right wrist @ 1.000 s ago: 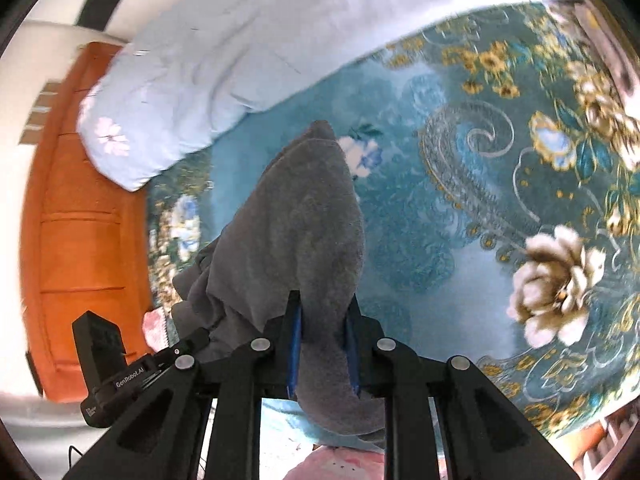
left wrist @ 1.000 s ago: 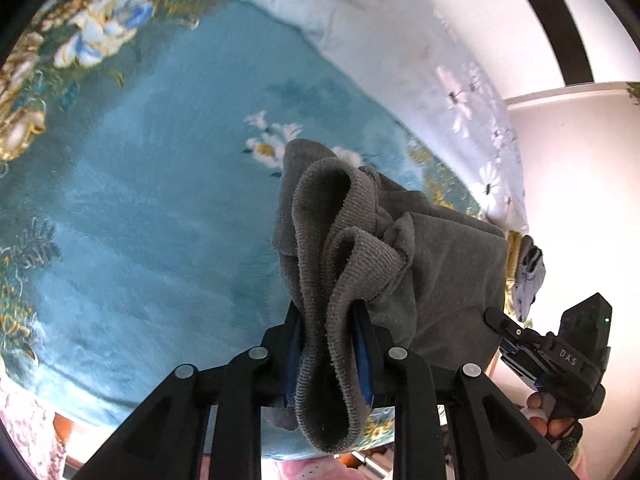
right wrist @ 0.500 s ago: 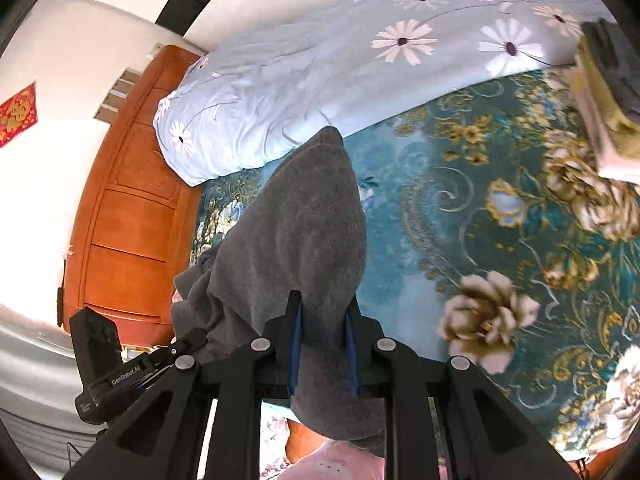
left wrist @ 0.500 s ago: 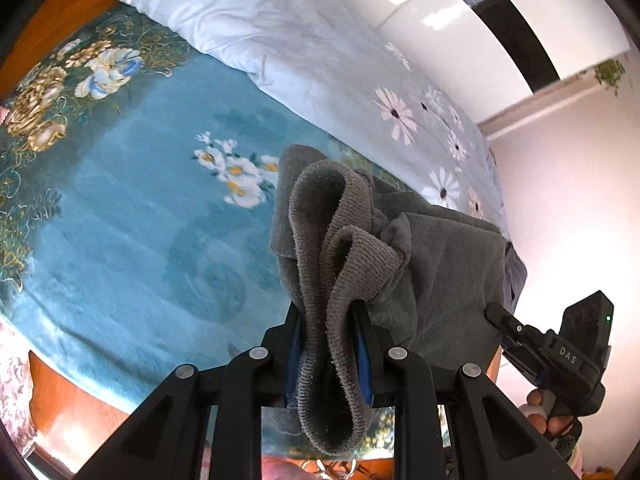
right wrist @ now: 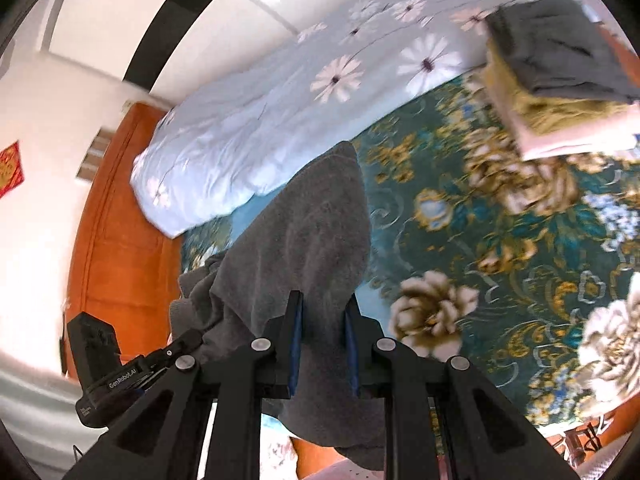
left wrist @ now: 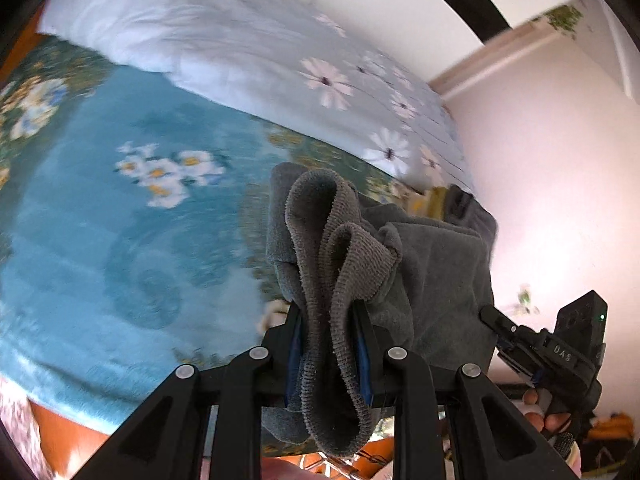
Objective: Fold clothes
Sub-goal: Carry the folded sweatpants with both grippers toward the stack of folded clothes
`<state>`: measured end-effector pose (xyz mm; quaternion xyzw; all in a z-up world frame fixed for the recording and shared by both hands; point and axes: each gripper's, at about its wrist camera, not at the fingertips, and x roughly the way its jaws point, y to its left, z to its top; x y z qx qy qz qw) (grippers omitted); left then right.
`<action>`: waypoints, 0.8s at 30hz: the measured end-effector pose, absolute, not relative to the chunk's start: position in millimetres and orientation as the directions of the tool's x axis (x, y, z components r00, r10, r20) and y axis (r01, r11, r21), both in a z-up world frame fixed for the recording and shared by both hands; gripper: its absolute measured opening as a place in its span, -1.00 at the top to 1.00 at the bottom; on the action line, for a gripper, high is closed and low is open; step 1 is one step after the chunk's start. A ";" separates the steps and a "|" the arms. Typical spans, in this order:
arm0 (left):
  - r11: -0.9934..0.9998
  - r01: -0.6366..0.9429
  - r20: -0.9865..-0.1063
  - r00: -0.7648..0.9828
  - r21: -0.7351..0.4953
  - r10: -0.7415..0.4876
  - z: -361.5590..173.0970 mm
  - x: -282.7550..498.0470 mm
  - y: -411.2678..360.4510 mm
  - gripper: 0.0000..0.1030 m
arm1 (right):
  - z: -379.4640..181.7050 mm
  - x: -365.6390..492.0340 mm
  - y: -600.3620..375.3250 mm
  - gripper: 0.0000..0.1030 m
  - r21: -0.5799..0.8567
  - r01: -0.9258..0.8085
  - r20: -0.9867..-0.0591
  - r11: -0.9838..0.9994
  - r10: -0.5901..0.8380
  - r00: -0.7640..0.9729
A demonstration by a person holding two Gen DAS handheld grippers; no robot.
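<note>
Much of the grey garment (left wrist: 436,264) is hard to read: it is bunched into folds, its lower end droops out of frame past the left tongs (left wrist: 327,344), and what kind of clothing it is cannot be told. The left tongs are clamped on a ribbed, doubled-over edge of it, the fabric filling the gap between the blue-lined fingers (left wrist: 362,344). In the right wrist view the right tongs (right wrist: 320,340) are likewise closed on a smoother stretch of the same grey cloth (right wrist: 304,240), which rises ahead of them and hides part of the bed behind. The garment hangs in the air between the two tools, above the teal floral bedspread (left wrist: 100,240); whether any of it touches the bed cannot be seen. At the right edge of the left view the other gripper's body appears, with fingertips of the person's hand (left wrist: 540,412) partly cut off beneath it. Both views are blurred over the bedspread pattern. A pale blue quilt with daisy prints (right wrist: 280,100) lies along the far side of the bed, against an orange wooden headboard (right wrist: 116,240). Near the top right of the right view sits a stack of folded clothes (right wrist: 560,80), grey on top, mustard and pale pink below, its far side cut by the frame.
</note>
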<state>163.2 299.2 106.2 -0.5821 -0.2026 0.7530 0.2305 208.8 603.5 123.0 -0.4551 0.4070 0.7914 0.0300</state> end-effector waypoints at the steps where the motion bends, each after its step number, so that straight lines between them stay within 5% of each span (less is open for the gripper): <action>1: -0.802 -0.128 -0.777 -0.197 -0.584 0.597 105.2 158.8 307.9 0.52 | 126.4 213.7 608.9 0.63 0.612 -0.433 -0.746 -0.662 -0.302 -0.593; 11: -0.742 -0.268 -0.763 -0.039 -0.614 0.645 96.7 134.4 405.7 0.55 | 128.7 270.7 667.0 0.74 0.578 -0.592 -0.774 -0.562 -0.147 -0.616; 24: -0.759 -0.362 -0.802 -0.050 -0.541 0.595 121.8 127.7 553.5 0.56 | 101.7 292.5 803.7 0.78 0.686 -0.564 -0.701 -0.460 -0.211 -0.681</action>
